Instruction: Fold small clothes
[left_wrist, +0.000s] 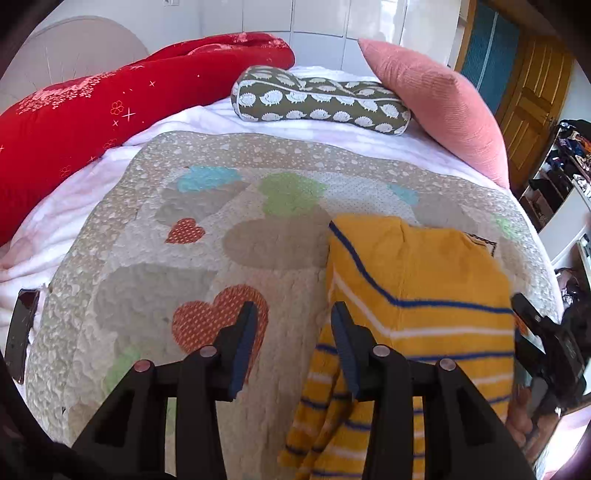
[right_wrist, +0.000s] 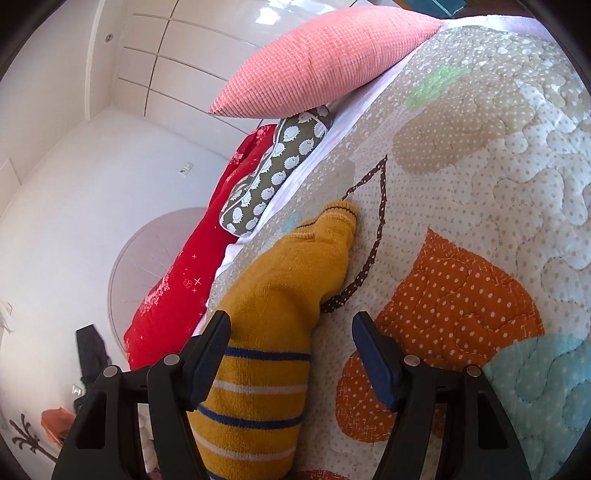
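A small yellow knit sweater (left_wrist: 417, 295) with blue and white stripes lies on a patchwork quilt (left_wrist: 184, 258) on the bed. My left gripper (left_wrist: 291, 325) is open and empty, just left of the sweater's edge, its right finger against the cloth. In the right wrist view the sweater (right_wrist: 273, 306) runs up between my fingers, one sleeve cuff (right_wrist: 340, 214) pointing away. My right gripper (right_wrist: 291, 339) is open, its jaws wide on either side of the striped part, not closed on it. The right gripper also shows in the left wrist view (left_wrist: 546, 343) at the sweater's right edge.
A red bolster (left_wrist: 110, 122), a grey hedgehog-print cushion (left_wrist: 317, 99) and a pink pillow (left_wrist: 436, 107) lie at the head of the bed. A white sheet (left_wrist: 74, 206) borders the quilt. White wardrobes (right_wrist: 166, 55) stand behind. A wooden door (left_wrist: 532, 103) is at the right.
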